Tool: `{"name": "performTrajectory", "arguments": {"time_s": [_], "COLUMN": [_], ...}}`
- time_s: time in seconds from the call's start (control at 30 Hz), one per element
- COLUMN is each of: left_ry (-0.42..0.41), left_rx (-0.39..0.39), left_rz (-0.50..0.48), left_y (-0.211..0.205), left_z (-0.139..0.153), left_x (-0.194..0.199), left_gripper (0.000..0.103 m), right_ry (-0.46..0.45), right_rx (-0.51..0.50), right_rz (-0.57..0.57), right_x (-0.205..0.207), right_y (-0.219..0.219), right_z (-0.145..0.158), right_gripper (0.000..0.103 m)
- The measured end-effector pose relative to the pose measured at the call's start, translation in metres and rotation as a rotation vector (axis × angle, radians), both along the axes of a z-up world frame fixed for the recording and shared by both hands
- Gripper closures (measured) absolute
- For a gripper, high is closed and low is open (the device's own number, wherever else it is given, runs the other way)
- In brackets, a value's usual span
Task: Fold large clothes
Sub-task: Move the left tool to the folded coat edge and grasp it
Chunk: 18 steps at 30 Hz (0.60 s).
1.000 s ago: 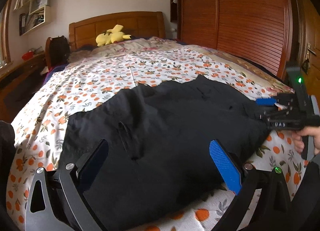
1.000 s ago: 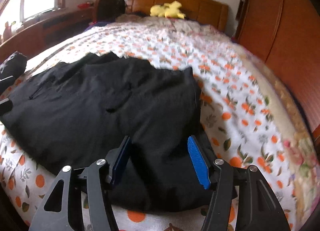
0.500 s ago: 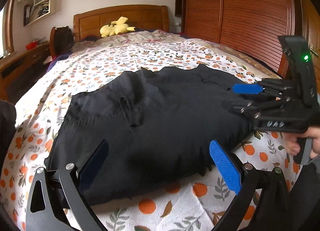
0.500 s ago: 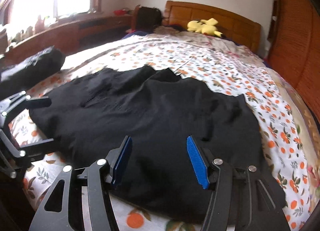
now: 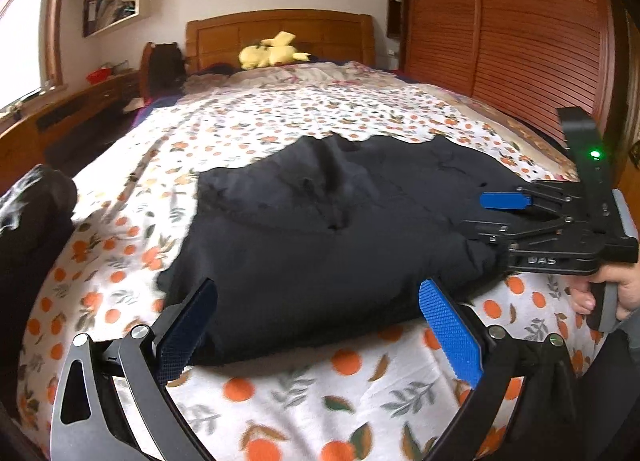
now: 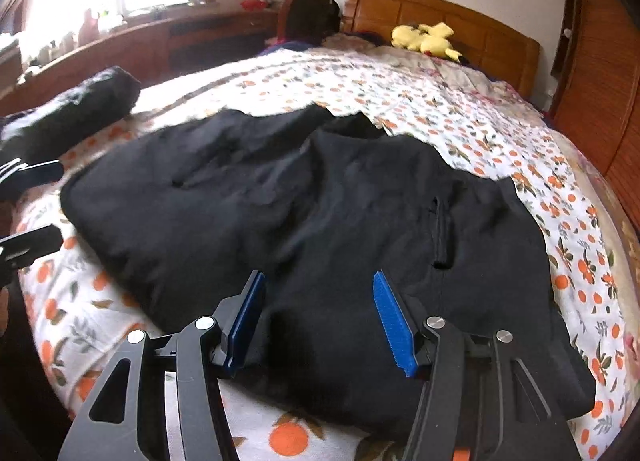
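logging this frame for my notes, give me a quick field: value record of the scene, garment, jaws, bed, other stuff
garment: large black garment lying spread on the bed, rumpled, near the foot edge
surface: bed with orange-print sheet
left gripper: jaws open, at the garment's near edge, holding nothing
right gripper: jaws open, over the garment's near edge, holding nothing
other cloth: dark bundle on the bed's window side, apart from the garment
background: yellow plush toy by the wooden headboard; slatted wardrobe alongside
fold status: no fold visibly begun
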<state>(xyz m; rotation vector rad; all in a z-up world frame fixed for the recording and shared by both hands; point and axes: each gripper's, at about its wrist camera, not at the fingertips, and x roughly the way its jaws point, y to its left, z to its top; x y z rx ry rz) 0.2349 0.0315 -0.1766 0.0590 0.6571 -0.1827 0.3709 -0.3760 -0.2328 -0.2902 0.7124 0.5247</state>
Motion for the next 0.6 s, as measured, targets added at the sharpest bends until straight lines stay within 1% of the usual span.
{"name": "performTrajectory", "arguments": {"time_s": [0.1,0.17,0.23,0.33,0.37,0.4,0.47,0.6], "left_ry": [0.0,0.005,0.008,0.009,0.01,0.01,0.021,0.055], "left_rx": [0.016,0.026,0.034,0.058,0.064,0.066,0.062,0.034], "left_rz": [0.046,0.079,0.117,0.166,0.177,0.188,0.21,0.219], "left_y": [0.015,0.026,0.038,0.052,0.055,0.059,0.066,0.074], "left_z": [0.003,0.003,0.004,0.003,0.003,0.003,0.002,-0.005], "left_x": [-0.003,-0.004,-0.004,0.0,0.002,0.003,0.007,0.015], "left_gripper": [0.002,0.002,0.002,0.002,0.003,0.008,0.013,0.023], "right_ry": [0.002,0.014,0.029,0.038,0.038,0.035,0.031,0.026], "right_rx": [0.007,-0.029,-0.055,-0.048,-0.047,-0.048,-0.05,-0.053], "right_rz": [0.04,0.056,0.056,0.05,0.05,0.05,0.053,0.055], "right_x": [-0.005,-0.007,-0.005,-0.003,-0.003,-0.004,-0.006,-0.006], "right_y": [0.009,0.016,0.019,0.017,0.017,0.016,0.015,0.014], "right_z": [0.001,-0.004,-0.013,-0.015,-0.015,-0.015,-0.015,-0.015], "right_gripper": [0.049,0.049,0.049,0.049,0.049,0.049,0.049,0.049]}}
